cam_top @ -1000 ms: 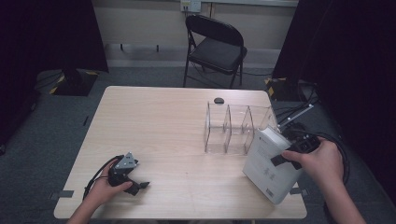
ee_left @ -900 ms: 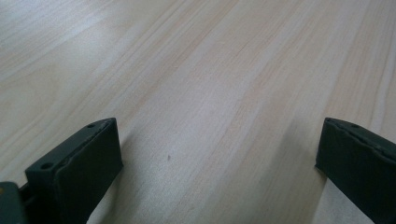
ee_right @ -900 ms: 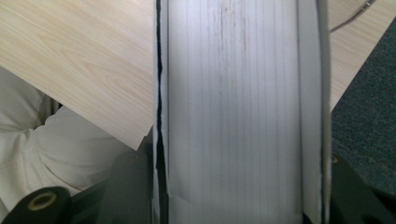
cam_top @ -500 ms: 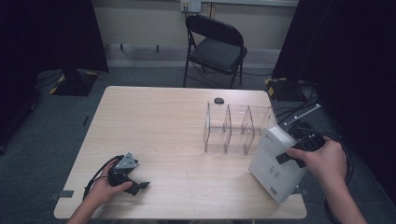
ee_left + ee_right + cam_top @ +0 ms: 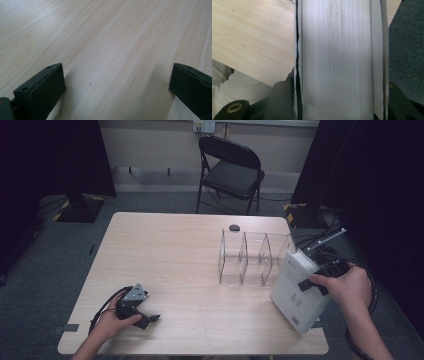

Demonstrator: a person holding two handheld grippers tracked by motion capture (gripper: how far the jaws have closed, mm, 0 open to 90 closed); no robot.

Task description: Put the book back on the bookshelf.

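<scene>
A studio-like lab: black curtains, folding chair, bare table.

Your right gripper clamps a thick white book between its jaws, page edges facing you, above the wooden table edge.

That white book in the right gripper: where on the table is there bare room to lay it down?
The wide bare stretch between the left gripper and the clear divider rack, or the table's far left half. It is crowded at the right edge, where the white book sits beside the rack.
</scene>
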